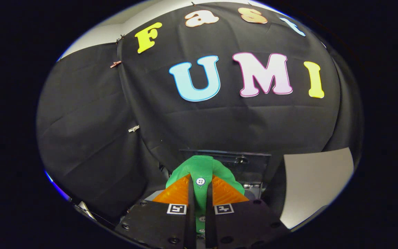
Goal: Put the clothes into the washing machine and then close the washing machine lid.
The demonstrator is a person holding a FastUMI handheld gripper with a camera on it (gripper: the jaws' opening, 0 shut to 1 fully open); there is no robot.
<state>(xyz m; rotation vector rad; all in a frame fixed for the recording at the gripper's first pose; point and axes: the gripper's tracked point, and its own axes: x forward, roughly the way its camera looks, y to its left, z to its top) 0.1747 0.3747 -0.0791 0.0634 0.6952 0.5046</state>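
Between gripper [200, 189] fingers: green garment [199, 169] clamped, long axis running fwd/away.

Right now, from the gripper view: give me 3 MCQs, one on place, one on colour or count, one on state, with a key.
1. Where is the green cloth garment with white buttons?
A. Lying on the white panel to the side
B. Between the fingers of the hand-held gripper, bulging out ahead of them
C. Hanging on the black cloth wall

2. What colour is the garment?
A. Red
B. Blue
C. Green

3. What is the hand-held gripper doing?
A. Shut on the garment
B. Wide open, holding nothing
C. Shut on a metal clip

Key:
1 B, the cloth runs down the narrow gap between both fingers and puffs out just past them, in front of the dark machine part beyond.
2 C, the fabric is plainly green, with a white button on it.
3 A, both fingers press the cloth from either side.
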